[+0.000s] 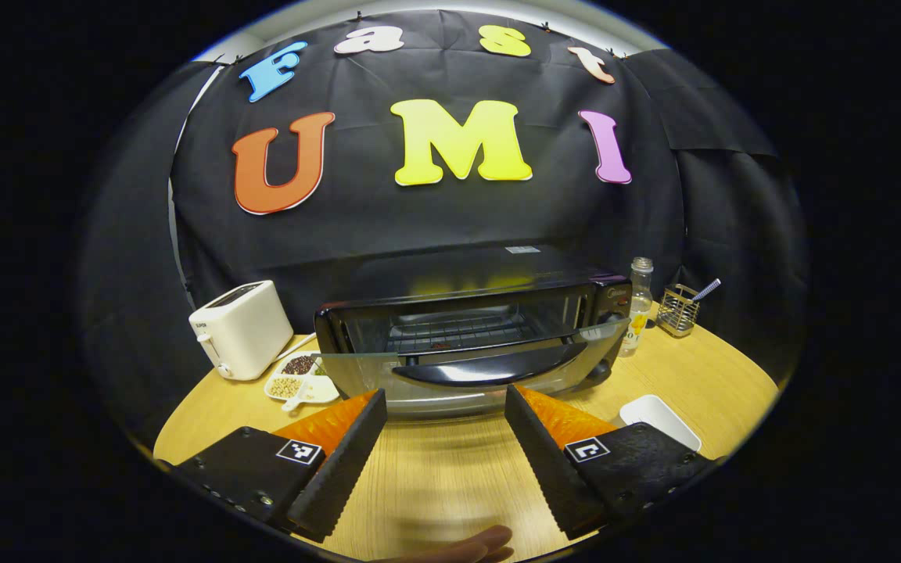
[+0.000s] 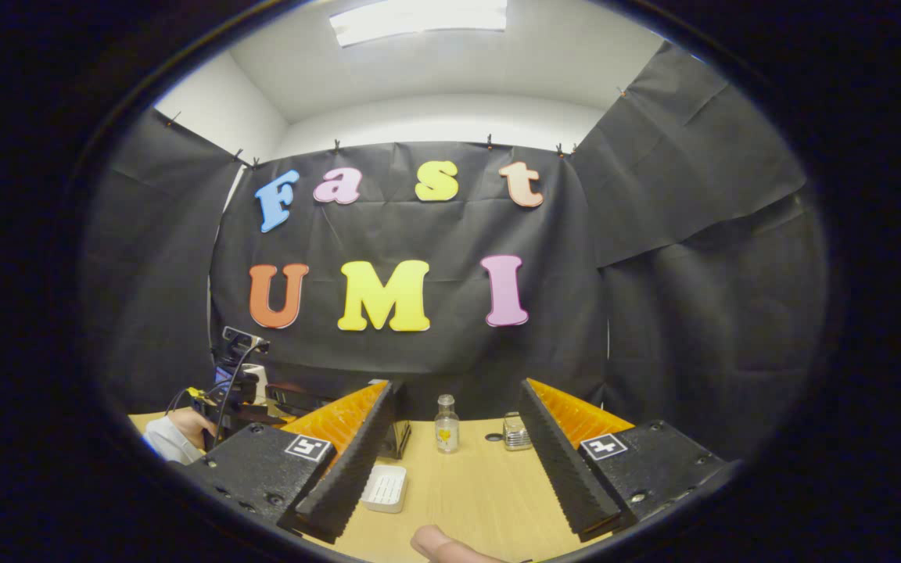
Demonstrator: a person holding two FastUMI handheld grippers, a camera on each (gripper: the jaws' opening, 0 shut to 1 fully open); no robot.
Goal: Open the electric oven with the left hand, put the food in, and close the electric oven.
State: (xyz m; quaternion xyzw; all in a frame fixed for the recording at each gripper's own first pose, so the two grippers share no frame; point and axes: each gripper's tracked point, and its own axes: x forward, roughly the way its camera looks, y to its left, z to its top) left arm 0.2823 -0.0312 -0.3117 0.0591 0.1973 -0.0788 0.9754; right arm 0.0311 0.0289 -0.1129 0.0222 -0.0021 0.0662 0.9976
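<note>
The black electric oven [image 1: 497,274] stands at the middle of the round wooden table [image 1: 450,469]. Its glass door [image 1: 357,366] hangs partly open, tilted toward me, with the dark handle [image 1: 489,369] along its front edge. A wire rack [image 1: 458,330] shows inside, with a small dark bit on it too small to tell. My left gripper [image 1: 445,395] is open just in front of the handle, with nothing between its fingers. My right gripper [image 2: 460,387] is open and empty, held above the table's right part. The left gripper [image 2: 235,383] and the sleeve [image 2: 173,438] of the hand holding it show at the left of the right gripper view.
A white toaster [image 1: 241,328] and a divided dish of beans [image 1: 298,383] stand left of the oven. To its right are a small glass bottle [image 1: 640,305], a metal holder [image 1: 679,310] and an empty white dish [image 1: 660,418]. A fingertip [image 1: 482,543] shows at the bottom.
</note>
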